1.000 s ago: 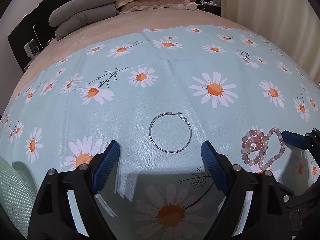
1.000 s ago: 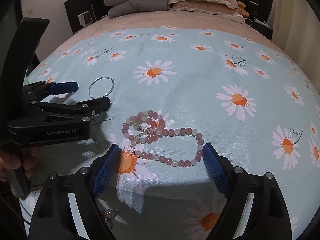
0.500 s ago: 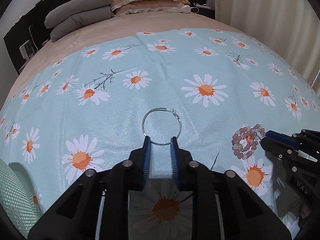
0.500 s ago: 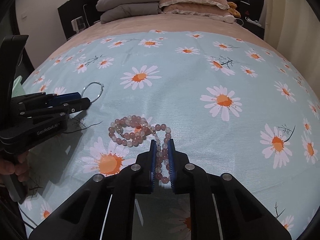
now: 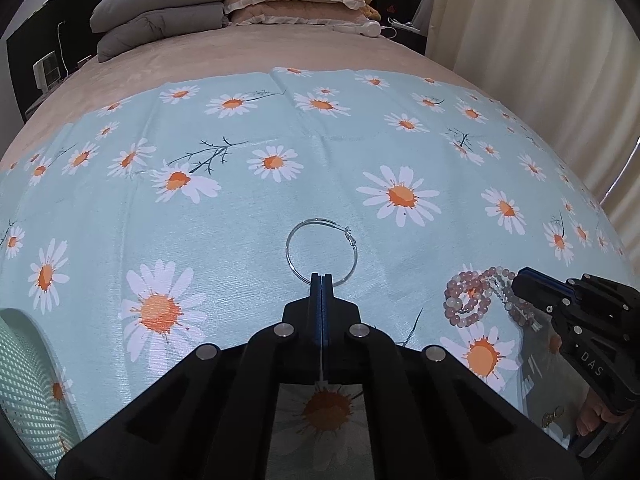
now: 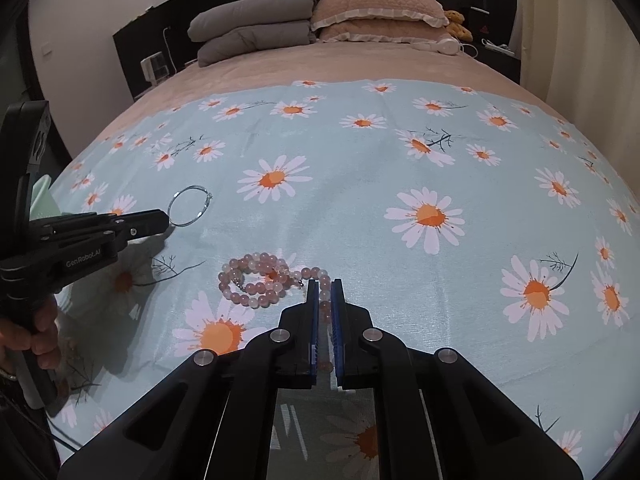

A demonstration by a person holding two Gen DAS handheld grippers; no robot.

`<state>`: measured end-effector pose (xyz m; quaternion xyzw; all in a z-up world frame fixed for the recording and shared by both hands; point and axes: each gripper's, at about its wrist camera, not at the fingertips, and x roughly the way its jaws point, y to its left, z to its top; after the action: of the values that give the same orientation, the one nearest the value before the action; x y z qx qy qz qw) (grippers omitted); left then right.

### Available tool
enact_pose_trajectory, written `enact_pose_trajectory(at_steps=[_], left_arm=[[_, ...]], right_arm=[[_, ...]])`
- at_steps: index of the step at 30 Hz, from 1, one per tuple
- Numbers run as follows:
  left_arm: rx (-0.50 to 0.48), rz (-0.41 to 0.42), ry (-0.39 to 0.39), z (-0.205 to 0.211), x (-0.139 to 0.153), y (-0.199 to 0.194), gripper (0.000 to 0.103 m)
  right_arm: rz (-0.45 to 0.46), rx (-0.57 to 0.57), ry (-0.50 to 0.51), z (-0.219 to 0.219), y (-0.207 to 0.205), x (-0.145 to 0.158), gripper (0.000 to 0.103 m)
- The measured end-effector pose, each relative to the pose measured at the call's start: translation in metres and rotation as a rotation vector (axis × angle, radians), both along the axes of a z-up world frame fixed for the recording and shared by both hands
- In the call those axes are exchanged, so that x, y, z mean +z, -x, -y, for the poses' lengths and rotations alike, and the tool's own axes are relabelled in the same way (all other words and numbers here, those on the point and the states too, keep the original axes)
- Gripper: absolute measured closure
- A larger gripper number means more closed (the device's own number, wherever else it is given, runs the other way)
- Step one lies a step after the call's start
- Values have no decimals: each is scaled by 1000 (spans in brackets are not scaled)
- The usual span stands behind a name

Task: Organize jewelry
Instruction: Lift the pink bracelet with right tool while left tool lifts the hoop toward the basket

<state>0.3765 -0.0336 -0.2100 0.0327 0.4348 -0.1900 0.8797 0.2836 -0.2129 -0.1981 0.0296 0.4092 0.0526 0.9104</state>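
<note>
Left wrist view first: your left gripper [image 5: 321, 277] has its blue pads pressed flat together, and the near edge of the silver hoop [image 5: 321, 251] runs right into the pinch, so you've got the hoop by its closest arc. The rest of the ring lies straight ahead of the tips on the daisy cloth [image 5: 240, 208], with its little clasp on the far right side. That's the relation that matters: the hoop's whole body sticks out forward from the pads, so I'd guess a straight lift lets it dangle from that one pinched spot. Off to the right you can see the right gripper [image 5: 520, 276] nosing into the pink bead strand [image 5: 468, 300]. A mint green mesh thing [image 5: 24, 380] peeks in at the bottom left (can't tell what it is, maybe a basket).

Right wrist view: your right gripper's pads sit nearly together with a narrow slot left, and a run of beads passes through that slot, so it's clamped on the strand. The coiled bulk of the bead strand lies ahead and to the left of the tips, resting on the cloth, so the weight will hang off to the left when you raise it. The left gripper shows at the left edge, tip touching the hoop. Each hand is nearest its own piece, no crossing needed.
</note>
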Motion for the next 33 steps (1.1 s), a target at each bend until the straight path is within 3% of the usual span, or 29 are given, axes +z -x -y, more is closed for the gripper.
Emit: enact_pose_trajectory(at_steps=[1,3,4,5,6,7,8,9,11,15,17,21,22,23,24,25,27,33], left_arm=[[7,11,-15,0,3,-2,102],[2,22,-59,3,9,-5,71],[2,35,-71,4,12,-6,33],[3,61,-74,5,15,-7,22],[14,80,-89,6,17,-10,19],[22,79,-102,6,19,-14,20],[15,72,-102,8,20,-18,20],[4,65,-101,9,20,-22,20],[3,55,-123,13,15,-30,20],[-26,8,-145,18,-2,-39,20],[-33,-9,-164,20,-11,-41,20],[-41,-1,-177,21,-16,-40,21],[-45,4,-177,22,-16,-39,25],[-51,12,-177,22,-16,-37,30],[-57,19,-177,22,-15,-35,40],[-66,22,-171,22,-14,-33,56],[-72,30,-168,23,-14,-31,60],[-75,46,-137,18,-12,-25,60]], right_arm=[[-2,-2,-8,1,0,0,97],[4,5,-33,2,-1,2,94],[9,1,-44,3,-1,3,94],[11,-1,-53,4,-1,4,93],[14,1,-61,4,-2,4,93],[16,-2,-65,5,-2,4,93],[14,-4,-70,5,-3,4,83],[19,-1,-72,4,-4,5,63],[45,6,-60,0,-3,8,44],[42,13,1,-12,-7,7,35],[2,21,27,-18,-12,-2,35],[-46,30,61,-25,-16,-16,38],[-42,32,68,-26,-15,-15,44],[-41,31,71,-26,-15,-16,60],[-43,23,72,-25,-15,-16,66],[-44,18,68,-23,-15,-17,69],[-47,16,59,-21,-14,-17,90],[-38,17,34,-18,-14,-15,95]])
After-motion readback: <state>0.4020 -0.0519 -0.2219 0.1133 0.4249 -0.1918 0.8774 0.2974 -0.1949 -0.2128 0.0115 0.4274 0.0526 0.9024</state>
